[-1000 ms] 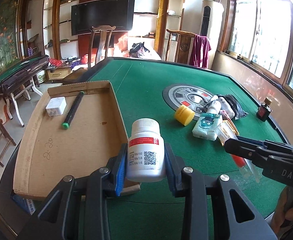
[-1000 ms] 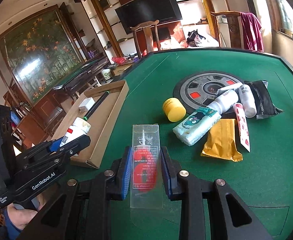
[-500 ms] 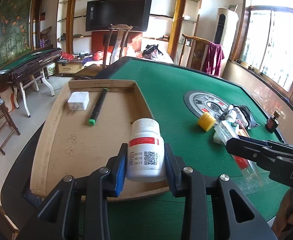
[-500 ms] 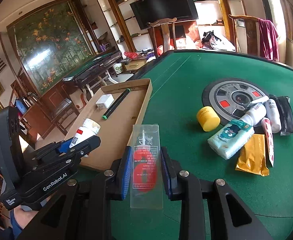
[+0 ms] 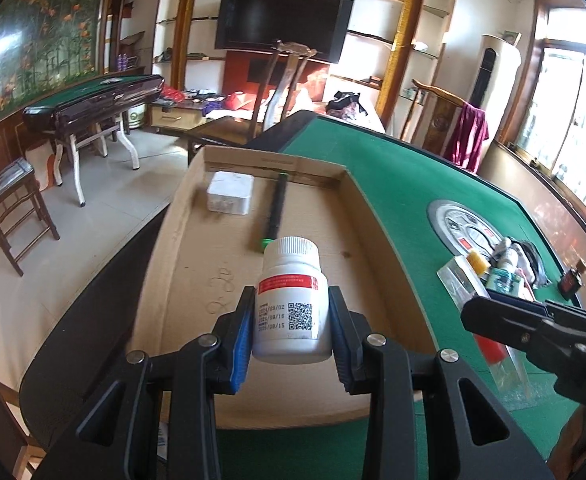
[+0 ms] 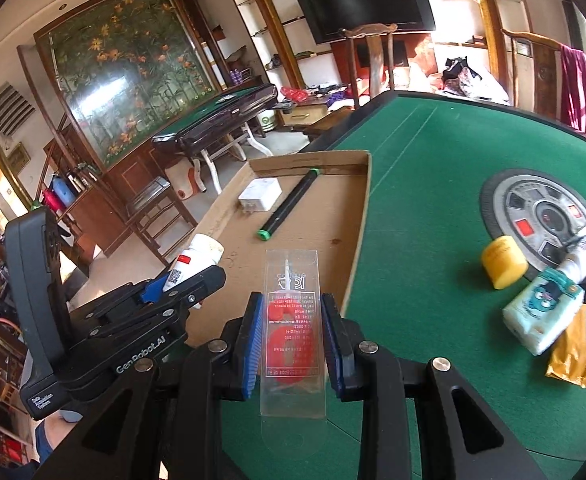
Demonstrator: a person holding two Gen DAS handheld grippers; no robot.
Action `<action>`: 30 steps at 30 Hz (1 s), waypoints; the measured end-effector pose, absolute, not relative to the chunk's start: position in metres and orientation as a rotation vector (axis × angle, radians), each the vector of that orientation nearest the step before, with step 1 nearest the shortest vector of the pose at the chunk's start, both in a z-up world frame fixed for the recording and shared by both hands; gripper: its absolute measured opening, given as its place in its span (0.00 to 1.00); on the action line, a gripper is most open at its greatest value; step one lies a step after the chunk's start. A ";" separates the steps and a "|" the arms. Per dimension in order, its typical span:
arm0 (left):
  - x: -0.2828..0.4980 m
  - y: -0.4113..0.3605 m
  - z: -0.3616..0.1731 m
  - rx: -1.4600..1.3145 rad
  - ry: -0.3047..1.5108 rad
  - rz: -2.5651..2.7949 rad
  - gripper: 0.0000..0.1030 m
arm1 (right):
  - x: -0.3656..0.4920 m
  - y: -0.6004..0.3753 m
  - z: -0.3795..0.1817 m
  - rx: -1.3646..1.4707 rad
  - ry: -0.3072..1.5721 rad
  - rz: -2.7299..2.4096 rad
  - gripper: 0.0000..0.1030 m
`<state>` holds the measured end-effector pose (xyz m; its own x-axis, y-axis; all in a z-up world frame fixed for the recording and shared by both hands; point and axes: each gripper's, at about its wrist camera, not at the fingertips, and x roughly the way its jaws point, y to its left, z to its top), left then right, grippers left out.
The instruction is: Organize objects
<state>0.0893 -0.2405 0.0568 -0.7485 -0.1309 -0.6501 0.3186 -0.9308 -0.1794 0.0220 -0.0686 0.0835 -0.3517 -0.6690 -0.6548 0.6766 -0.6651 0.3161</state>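
Observation:
My left gripper [image 5: 291,320] is shut on a white pill bottle [image 5: 291,304] with a red label band, held upright above the near part of the cardboard tray [image 5: 181,264]. My right gripper [image 6: 291,328] is shut on a clear plastic blister pack [image 6: 293,332] with a red item inside, hovering over the green felt just right of the tray's [image 6: 357,240] right wall. The right wrist view shows the left gripper [image 6: 181,284] with the bottle [image 6: 197,256] over the tray. In the tray lie a white charger block [image 5: 231,192] and a black marker with a green end [image 5: 275,210].
On the green table [image 6: 433,184], by the round centre console [image 6: 541,208], lie a yellow cap [image 6: 503,262], a tissue pack [image 6: 545,312], a mustard pouch [image 6: 573,348], white bottles and a dark pouch. A small dark bottle [image 5: 571,278] stands at the right. Chairs and a second table are beyond the left edge.
Both grippers have moved left with their loads: the bottle now hangs over the tray instead of its right wall, and the blister pack has come close to the tray's edge.

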 end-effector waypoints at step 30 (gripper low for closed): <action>0.085 -0.271 0.024 1.099 0.393 -2.573 0.32 | 0.008 -0.132 0.027 1.133 0.068 -1.975 0.29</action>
<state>0.0848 -0.2706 0.0239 -0.6554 -0.1773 -0.7341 0.3885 -0.9127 -0.1264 0.0078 -0.1322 0.0272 -0.2418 -0.6345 -0.7342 0.6837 -0.6483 0.3351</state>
